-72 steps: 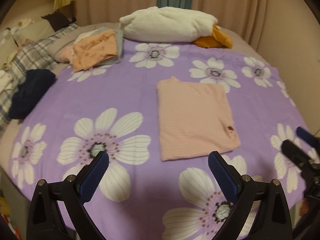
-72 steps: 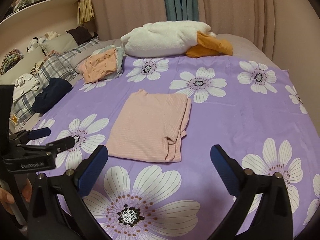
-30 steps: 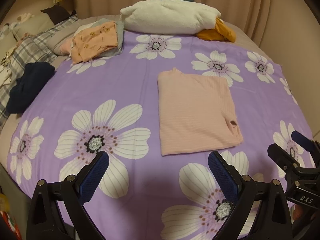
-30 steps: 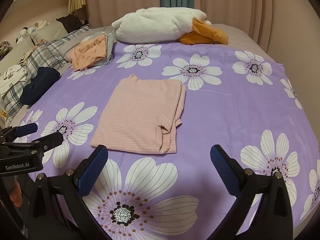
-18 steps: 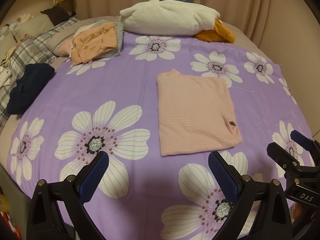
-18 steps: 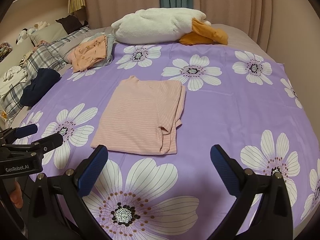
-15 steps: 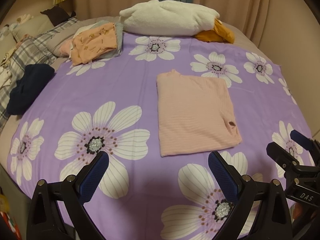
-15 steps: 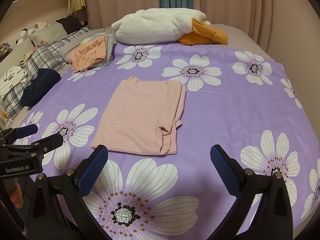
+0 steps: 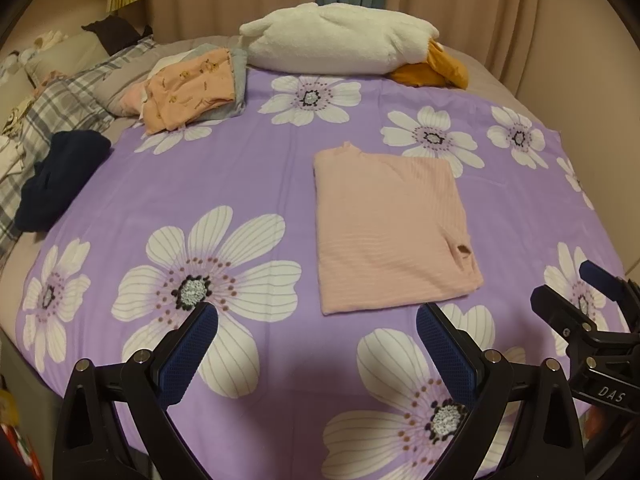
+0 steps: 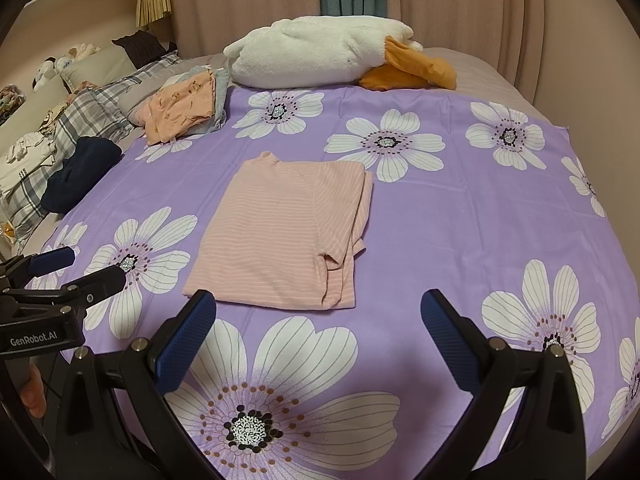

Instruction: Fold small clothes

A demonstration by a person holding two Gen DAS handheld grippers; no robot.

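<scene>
A pink striped top (image 9: 384,224) lies folded into a rectangle on the purple flowered bedsheet (image 9: 248,176), its sleeves tucked along the right edge; it also shows in the right wrist view (image 10: 280,232). My left gripper (image 9: 316,344) is open and empty, hovering at the near edge of the bed, short of the top. My right gripper (image 10: 318,332) is open and empty, just in front of the top's near hem. Each gripper shows in the other's view: the right one (image 9: 576,292) and the left one (image 10: 76,268).
A stack of folded small clothes (image 9: 192,84) with an orange printed piece on top lies at the back left. A dark navy garment (image 9: 56,176) lies at the left edge. A white plush pillow (image 9: 336,44) and orange cloth (image 9: 436,68) are at the back. Plaid pillows (image 10: 92,116) lie left.
Both grippers stay open and empty and have drifted only slightly. The folded pink top has not moved.
</scene>
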